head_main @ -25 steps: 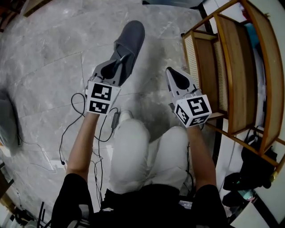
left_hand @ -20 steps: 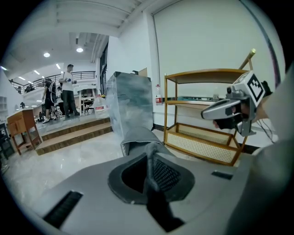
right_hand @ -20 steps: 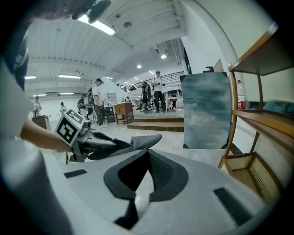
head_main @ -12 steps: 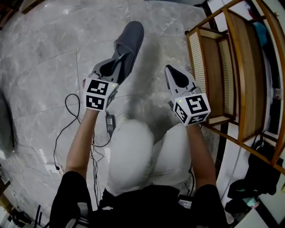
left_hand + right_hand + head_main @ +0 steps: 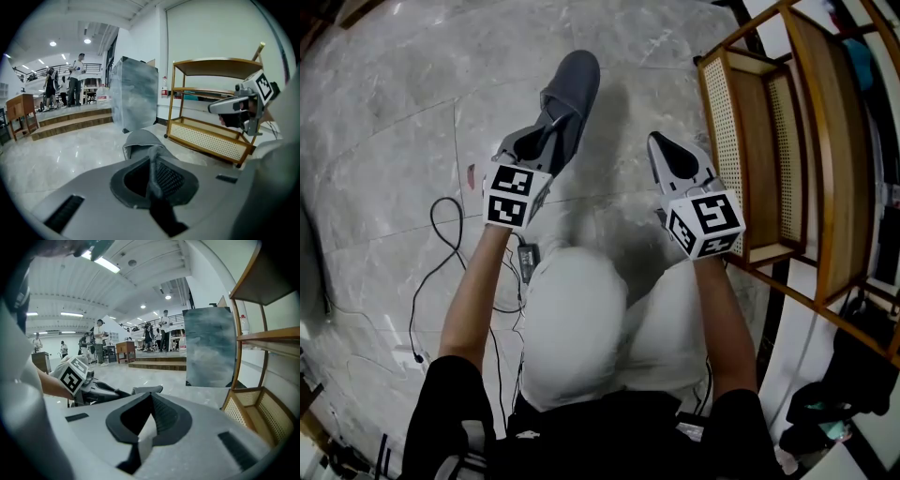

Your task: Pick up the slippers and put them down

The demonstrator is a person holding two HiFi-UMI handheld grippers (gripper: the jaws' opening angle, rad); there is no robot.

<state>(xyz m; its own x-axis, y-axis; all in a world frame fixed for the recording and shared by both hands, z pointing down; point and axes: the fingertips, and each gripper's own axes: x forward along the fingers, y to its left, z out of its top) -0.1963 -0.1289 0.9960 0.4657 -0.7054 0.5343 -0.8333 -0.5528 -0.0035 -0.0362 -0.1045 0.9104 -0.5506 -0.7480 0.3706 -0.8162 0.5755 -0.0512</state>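
- Item: grey slipper (image 5: 573, 82). Heel rim pinched in left gripper (image 5: 547, 134), jaws clenched on it; toe points away, over marble floor (image 5: 389, 112). We cannot tell floor contact.
- Right gripper (image 5: 657, 142): jaws together, empty.
- Step, we judge: put-down.
- Next: we settle sole flat, then release.

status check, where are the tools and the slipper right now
Left tool shut on grey slipper heel end. Right tool shut, empty. Slipper looks lifted off the floor. Wooden rack to the right, not under it.
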